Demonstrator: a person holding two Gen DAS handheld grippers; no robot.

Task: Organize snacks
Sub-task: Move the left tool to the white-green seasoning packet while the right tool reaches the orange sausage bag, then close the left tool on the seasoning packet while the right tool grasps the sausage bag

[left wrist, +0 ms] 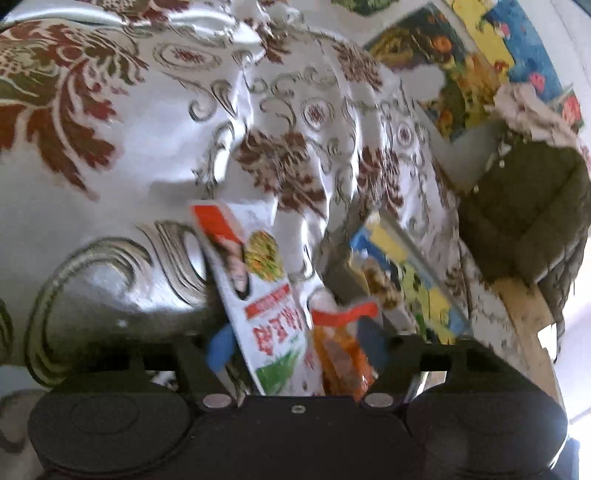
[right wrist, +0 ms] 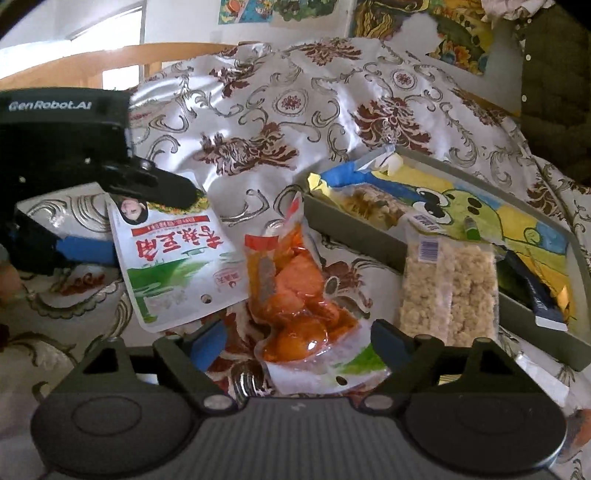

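Note:
A white snack packet (right wrist: 177, 258) (left wrist: 258, 291) with red and green print lies on the flowered tablecloth (right wrist: 295, 110). Its top corner sits between the fingers of my left gripper (right wrist: 153, 223) (left wrist: 297, 345), whose pads stand apart around it. Beside it lies an orange packet (right wrist: 291, 291) (left wrist: 343, 354), between the wide-open fingers of my right gripper (right wrist: 299, 341), which do not touch it. A clear pack of beige crumbly snack (right wrist: 448, 291) leans on the rim of a grey tray (right wrist: 351, 229) (left wrist: 402, 236). The tray holds a colourful frog bag (right wrist: 461, 210) and a dark blue packet (right wrist: 543, 299).
The cloth is wrinkled and humped at the back. A dark olive garment (right wrist: 554, 74) (left wrist: 524, 206) hangs at the right. A wooden rail (right wrist: 110, 62) runs behind the table at the left. Bright posters (right wrist: 461, 33) cover the wall.

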